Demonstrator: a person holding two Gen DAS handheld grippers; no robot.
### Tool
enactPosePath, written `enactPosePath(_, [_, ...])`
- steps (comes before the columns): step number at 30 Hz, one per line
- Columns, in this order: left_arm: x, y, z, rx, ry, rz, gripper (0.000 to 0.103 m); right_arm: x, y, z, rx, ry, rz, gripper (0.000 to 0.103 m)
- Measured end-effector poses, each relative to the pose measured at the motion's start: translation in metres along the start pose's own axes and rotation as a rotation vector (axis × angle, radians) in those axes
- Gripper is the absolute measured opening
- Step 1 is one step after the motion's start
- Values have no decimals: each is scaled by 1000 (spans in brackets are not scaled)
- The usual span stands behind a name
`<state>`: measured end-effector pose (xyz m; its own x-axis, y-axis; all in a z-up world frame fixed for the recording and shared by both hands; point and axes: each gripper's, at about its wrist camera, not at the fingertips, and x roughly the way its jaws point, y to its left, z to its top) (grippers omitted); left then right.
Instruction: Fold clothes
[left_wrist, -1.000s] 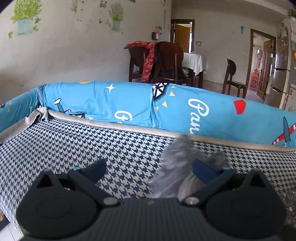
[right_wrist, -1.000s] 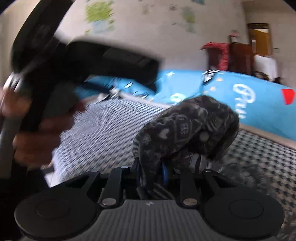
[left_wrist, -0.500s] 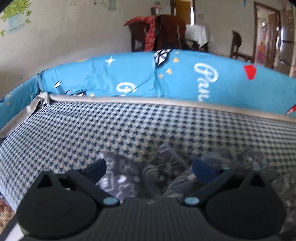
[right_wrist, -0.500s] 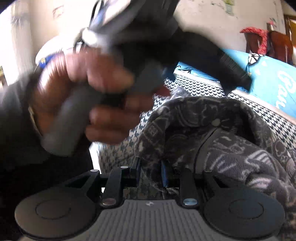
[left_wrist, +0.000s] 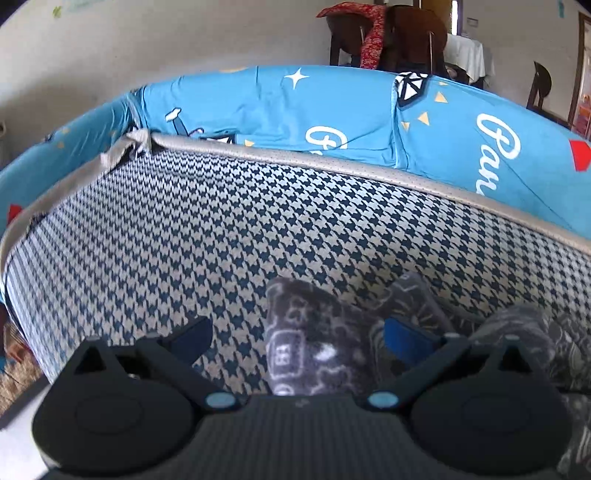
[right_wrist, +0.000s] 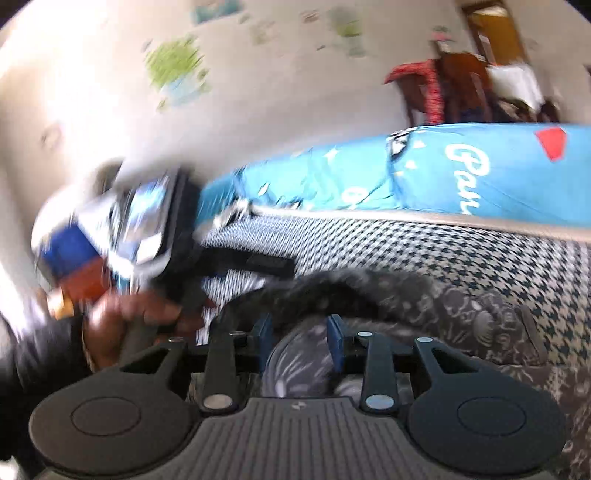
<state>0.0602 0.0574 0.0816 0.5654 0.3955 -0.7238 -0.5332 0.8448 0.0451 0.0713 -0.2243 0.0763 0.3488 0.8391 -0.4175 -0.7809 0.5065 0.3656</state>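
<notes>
The dark grey patterned fleece garment (left_wrist: 317, 347), which a second ago was held bunched up in the air by the right gripper (right_wrist: 300, 338), has now been brought down onto the houndstooth-patterned sofa seat (left_wrist: 221, 240), near its front edge and toward its right side. The fingers of the right gripper are being opened; a fold of the fleece is seen between the blue pads (right_wrist: 334, 338), but it can no longer be said to be pinched. The left gripper (left_wrist: 297, 336), earlier aimed over the bare seat at the blue printed sofa cover (left_wrist: 351, 110) along the back edge, has been lowered and tipped toward the garment. Its fingers are spread wide, with a corner of the fleece lying between them and not yet clamped. The person's hand (right_wrist: 122, 325) on the left handle is seen blurred in the right view. The lift appears finished, and a fresh hold for spreading the garment flat is judged to be the step in hand.
</notes>
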Motion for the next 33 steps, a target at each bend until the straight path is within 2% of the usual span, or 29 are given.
enactPosePath(3, [-5,2,0,-3,-18,-26,103,-2,-15,5,55,-15,-84,35])
enactPosePath(7, [-18,-4,-1,36,-64,-107,103,10,-25,5,115,-6,-176,35])
enactPosePath(10, [-29,-11,-4,81,-97,-177,103,25,-31,2,95,42,-354,35])
enactPosePath(14, [-33,-36,-11,182,-137,-199,103,41,-58,-10,218,145,-460,36])
enactPosePath(16, [-34,-47,-16,231,-135,-208,103,46,-68,-19,263,195,-478,36])
enactPosePath(20, [-27,-67,-26,311,-112,-187,103,50,-66,-25,203,228,-490,38])
enactPosePath(22, [-16,-75,-31,346,-97,-116,103,48,-66,-24,211,221,-484,38])
enactPosePath(24, [-9,-76,-33,349,-84,-83,103,46,-66,-24,217,213,-479,38])
enactPosePath(28, [-1,-65,-31,300,-55,-83,103,41,-67,-16,187,162,-488,39])
enactPosePath(33, [17,-51,-33,264,-9,-45,103,36,-85,-7,194,108,-552,48])
